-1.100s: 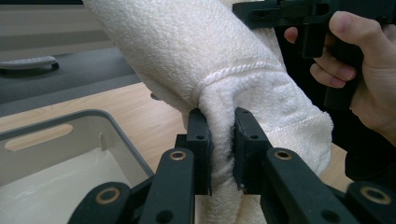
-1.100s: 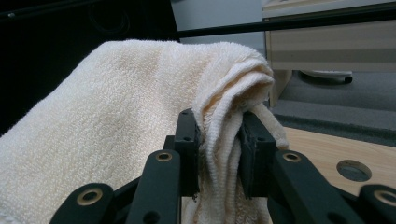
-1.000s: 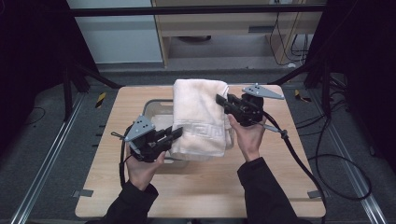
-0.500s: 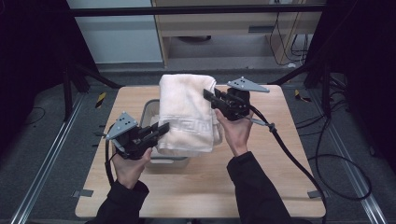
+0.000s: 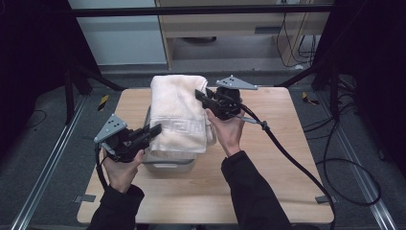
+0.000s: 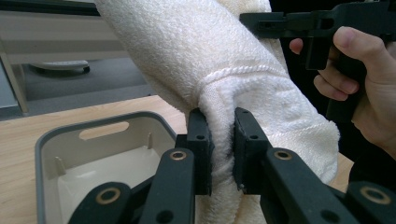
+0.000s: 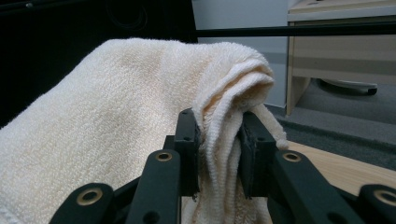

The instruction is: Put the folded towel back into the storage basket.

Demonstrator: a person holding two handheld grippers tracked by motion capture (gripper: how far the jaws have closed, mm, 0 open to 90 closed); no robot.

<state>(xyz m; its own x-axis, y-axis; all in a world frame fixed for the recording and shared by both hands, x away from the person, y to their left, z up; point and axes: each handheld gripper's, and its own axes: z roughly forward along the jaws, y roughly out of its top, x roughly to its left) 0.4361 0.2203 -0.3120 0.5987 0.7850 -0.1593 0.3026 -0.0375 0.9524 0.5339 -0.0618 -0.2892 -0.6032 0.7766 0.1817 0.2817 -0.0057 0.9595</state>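
Observation:
A folded cream towel hangs in the air above a grey plastic bin on the wooden table. My left gripper is shut on the towel's lower left edge, and thick folds of towel bulge between its jaws. My right gripper is shut on the towel's upper right edge; a bunched hem of the towel fills the gap between its jaws. In the left gripper view the bin lies open and empty below, and the other hand with its gripper shows at the upper right.
The wooden table has bare surface to the right of the bin and in front of it. A thick black cable trails from the right gripper across the table's right side. A wooden shelf unit stands beyond the far edge.
Both grippers have carried the towel leftward and slightly toward the person, until it hangs over the bin. The grips on the towel have stayed the same.

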